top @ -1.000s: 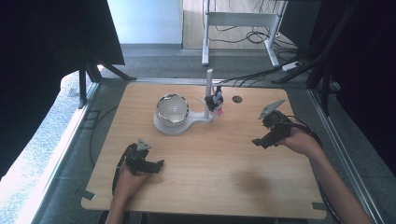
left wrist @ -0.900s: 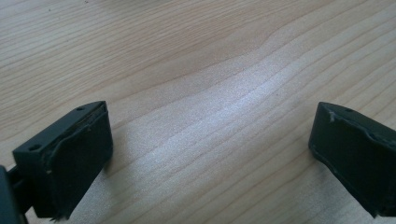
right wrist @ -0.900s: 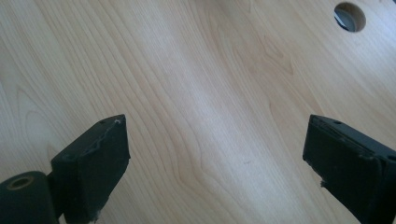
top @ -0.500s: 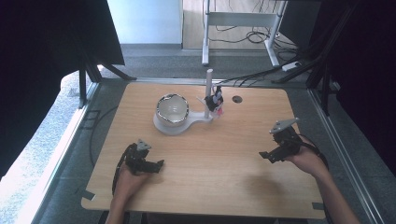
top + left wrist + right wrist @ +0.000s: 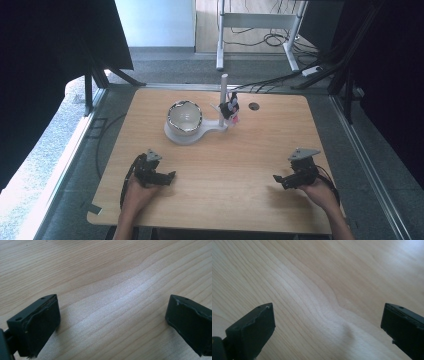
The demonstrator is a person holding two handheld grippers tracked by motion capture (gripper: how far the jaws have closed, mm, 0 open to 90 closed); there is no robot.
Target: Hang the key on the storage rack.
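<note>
The bowl (image 5: 184, 117) sits on a white stand (image 5: 192, 134) toward the far middle of the counter (image 5: 225, 165), with a small dark figure (image 5: 231, 107) on the stand's upright post just right of the bowl. I see my left gripper (image 5: 167, 176) near of the bowl and to its left, jaws apart over bare wood. My right gripper (image 5: 280, 178) sits well right of the bowl near the front edge, jaws also apart and empty.

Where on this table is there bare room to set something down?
The wood between the left gripper and right gripper is bare, as are the table's right side and far-left corner. It is crowded at far centre: bowl on its white stand with post.
</note>
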